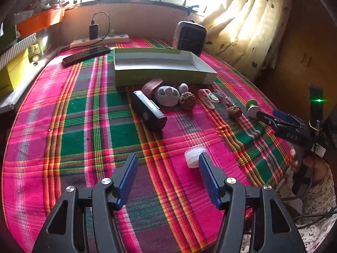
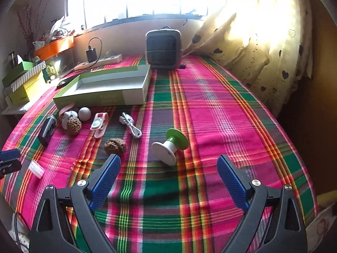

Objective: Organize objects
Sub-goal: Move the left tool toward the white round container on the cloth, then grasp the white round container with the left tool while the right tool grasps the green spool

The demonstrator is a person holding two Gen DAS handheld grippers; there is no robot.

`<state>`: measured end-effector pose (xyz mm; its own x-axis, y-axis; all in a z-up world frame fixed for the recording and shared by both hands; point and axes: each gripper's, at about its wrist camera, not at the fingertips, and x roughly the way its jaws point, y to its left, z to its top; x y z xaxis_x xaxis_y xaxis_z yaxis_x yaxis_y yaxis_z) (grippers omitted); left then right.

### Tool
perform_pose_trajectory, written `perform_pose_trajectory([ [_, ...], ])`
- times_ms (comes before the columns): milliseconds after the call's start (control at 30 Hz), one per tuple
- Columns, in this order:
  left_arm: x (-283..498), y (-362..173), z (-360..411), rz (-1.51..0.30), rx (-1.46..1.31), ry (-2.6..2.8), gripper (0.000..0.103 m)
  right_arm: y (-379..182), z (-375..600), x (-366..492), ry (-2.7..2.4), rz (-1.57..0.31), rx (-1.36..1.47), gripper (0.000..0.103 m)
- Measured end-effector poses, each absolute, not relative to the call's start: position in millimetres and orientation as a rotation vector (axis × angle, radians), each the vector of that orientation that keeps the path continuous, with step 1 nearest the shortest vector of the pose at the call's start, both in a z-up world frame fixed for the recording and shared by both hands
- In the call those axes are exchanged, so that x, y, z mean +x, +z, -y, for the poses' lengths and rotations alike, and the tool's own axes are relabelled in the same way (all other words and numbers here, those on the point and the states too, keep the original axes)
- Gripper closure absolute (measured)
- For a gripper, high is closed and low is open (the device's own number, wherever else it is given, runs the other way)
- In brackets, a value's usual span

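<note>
An open green and white box [image 1: 160, 67] [image 2: 105, 88] sits on the plaid cloth. In front of it lie a black device [image 1: 148, 110] [image 2: 47, 129], a grey round toy [image 1: 167, 96], a white egg shape [image 2: 84, 113], two rough brown nuts [image 1: 187, 100] [image 2: 115, 146], a pink strap piece [image 2: 99, 124], a white cable [image 2: 130, 124] and a green and white spool [image 2: 170, 145] [image 1: 252, 106]. A white cap [image 1: 193, 156] lies by my left gripper [image 1: 168, 166], which is open and empty. My right gripper [image 2: 168, 166] is open, just short of the spool.
A dark heater [image 2: 163, 49] stands at the back by the curtain [image 2: 263, 48]. A power strip [image 1: 99, 40] with a charger and a black phone [image 1: 86, 55] lie at the back left. Boxes [image 2: 25, 84] and an orange tray [image 2: 54, 46] are on the left ledge.
</note>
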<state>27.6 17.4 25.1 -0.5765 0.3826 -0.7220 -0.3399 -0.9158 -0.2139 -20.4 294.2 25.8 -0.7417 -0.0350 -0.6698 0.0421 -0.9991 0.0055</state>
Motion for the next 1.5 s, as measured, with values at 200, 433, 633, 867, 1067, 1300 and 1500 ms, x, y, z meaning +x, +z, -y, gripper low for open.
perform_pose_trajectory([
  [200, 23, 22, -42, 0.032, -1.153, 2.386, 0.045, 22, -297, -33, -2.88, -0.046, 1.139, 0.016],
  [433, 17, 15, -54, -0.024, -1.188, 2.361, 0.045, 17, -298, -40, -2.847, -0.054, 1.169, 0.017],
  [633, 11, 14, -53, -0.046, -1.209, 2.406, 0.045, 15, -300, -47, -2.836, -0.051, 1.197, 0.02],
  [867, 12, 9, -54, -0.038, -1.224, 2.396, 0.049, 11, -301, -53, -2.824, -0.059, 1.223, 0.023],
  [1067, 11, 8, -51, -0.026, -1.229, 2.41, 0.058, 10, -302, -55, -2.812, -0.056, 1.239, 0.032],
  [1300, 9, 9, -46, -0.016, -1.233, 2.43, 0.069, 9, -299, -55, -2.8, -0.071, 1.229, 0.051],
  [1500, 8, 8, -45, -0.012, -1.231, 2.44, 0.073, 9, -298, -54, -2.797, -0.065, 1.222, 0.058],
])
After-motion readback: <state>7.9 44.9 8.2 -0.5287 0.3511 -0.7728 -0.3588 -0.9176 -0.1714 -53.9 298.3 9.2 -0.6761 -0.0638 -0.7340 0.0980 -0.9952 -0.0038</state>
